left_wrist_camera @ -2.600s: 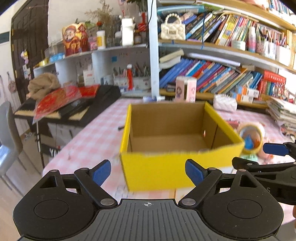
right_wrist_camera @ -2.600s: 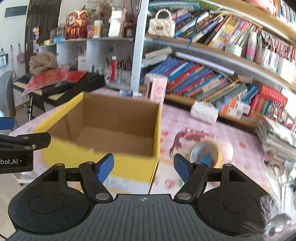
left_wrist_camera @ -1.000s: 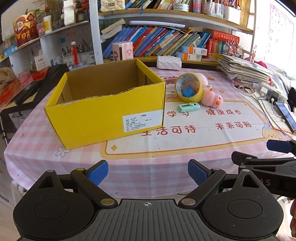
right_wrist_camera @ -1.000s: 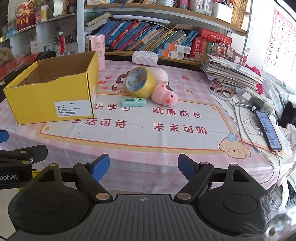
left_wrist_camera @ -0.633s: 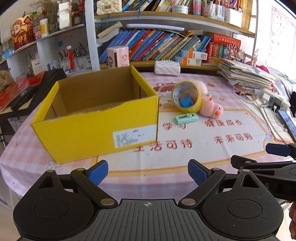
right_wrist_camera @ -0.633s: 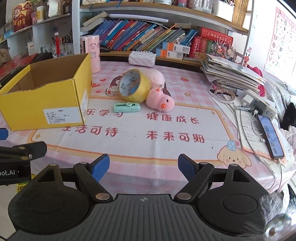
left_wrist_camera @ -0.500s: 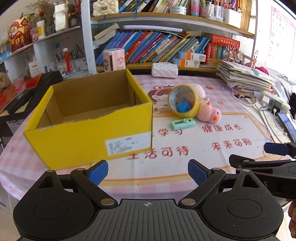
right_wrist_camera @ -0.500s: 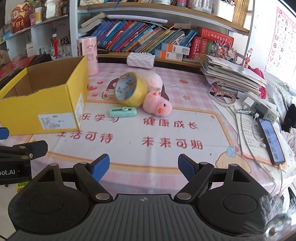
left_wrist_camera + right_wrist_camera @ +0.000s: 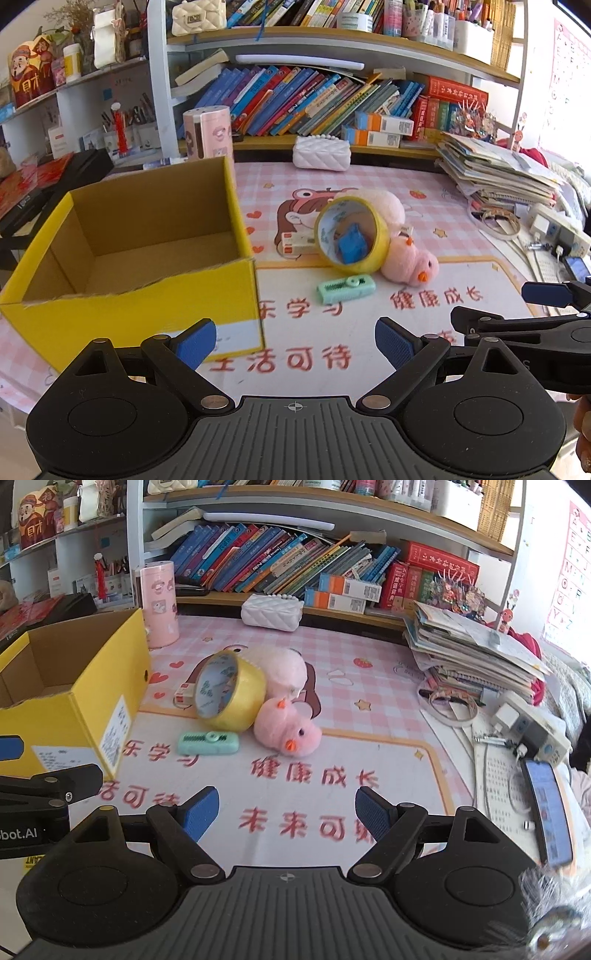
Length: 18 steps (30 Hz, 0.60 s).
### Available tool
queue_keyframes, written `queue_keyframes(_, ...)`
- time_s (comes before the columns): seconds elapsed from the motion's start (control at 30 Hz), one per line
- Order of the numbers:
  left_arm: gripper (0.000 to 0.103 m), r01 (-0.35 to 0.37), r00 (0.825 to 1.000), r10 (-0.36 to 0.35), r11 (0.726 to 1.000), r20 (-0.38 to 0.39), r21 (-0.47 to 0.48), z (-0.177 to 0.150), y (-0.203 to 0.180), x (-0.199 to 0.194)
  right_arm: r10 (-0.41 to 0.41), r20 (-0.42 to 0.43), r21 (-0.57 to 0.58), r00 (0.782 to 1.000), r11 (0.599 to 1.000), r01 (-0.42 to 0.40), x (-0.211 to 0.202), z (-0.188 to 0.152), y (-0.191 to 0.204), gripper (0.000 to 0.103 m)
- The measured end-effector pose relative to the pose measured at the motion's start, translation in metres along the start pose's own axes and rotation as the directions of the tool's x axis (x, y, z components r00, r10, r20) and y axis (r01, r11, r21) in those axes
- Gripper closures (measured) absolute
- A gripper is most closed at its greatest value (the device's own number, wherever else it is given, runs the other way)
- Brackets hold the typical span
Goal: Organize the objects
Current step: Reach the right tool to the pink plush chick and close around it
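An empty yellow cardboard box point(image 9: 147, 317) point(image 9: 85, 701) stands on the left of the pink table mat. To its right lie a yellow tape roll point(image 9: 380, 230) point(image 9: 243, 698), a pink plush chick point(image 9: 410, 264) point(image 9: 286, 731), a mint green utility knife point(image 9: 345, 286) point(image 9: 207, 743) and a small white and red box point(image 9: 297, 243) point(image 9: 184, 694). A blue item point(image 9: 352, 245) shows through the roll. My left gripper point(image 9: 295, 341) is open and empty, near the box's front right corner. My right gripper point(image 9: 284, 810) is open and empty, short of the chick.
A pink cylinder point(image 9: 159, 603) and a white quilted pouch point(image 9: 271, 611) stand at the back by the bookshelf point(image 9: 295, 565). A stack of papers point(image 9: 472, 646), a power strip point(image 9: 532, 725) and a phone point(image 9: 548, 808) lie on the right.
Both grippers have moved forward over the table towards the objects and the box. Both stay open and empty.
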<state>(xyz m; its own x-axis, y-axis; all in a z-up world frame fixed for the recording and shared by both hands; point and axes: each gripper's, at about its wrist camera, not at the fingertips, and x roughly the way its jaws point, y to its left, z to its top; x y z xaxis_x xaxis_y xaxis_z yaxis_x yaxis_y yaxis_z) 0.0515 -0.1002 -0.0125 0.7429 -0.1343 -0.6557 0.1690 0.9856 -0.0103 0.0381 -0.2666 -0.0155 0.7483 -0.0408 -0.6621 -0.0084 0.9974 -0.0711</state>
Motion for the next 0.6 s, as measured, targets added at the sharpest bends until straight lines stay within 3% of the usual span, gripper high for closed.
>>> queue_keyframes(0.6, 0.011, -0.039, 0.999, 0.039, 0.999, -0.024, 0.007, 0.026, -0.042, 0.046, 0.133, -0.044, -0.013, 0.990, 0.991, -0.134, 0.068, 0.040, -0.045, 0.028)
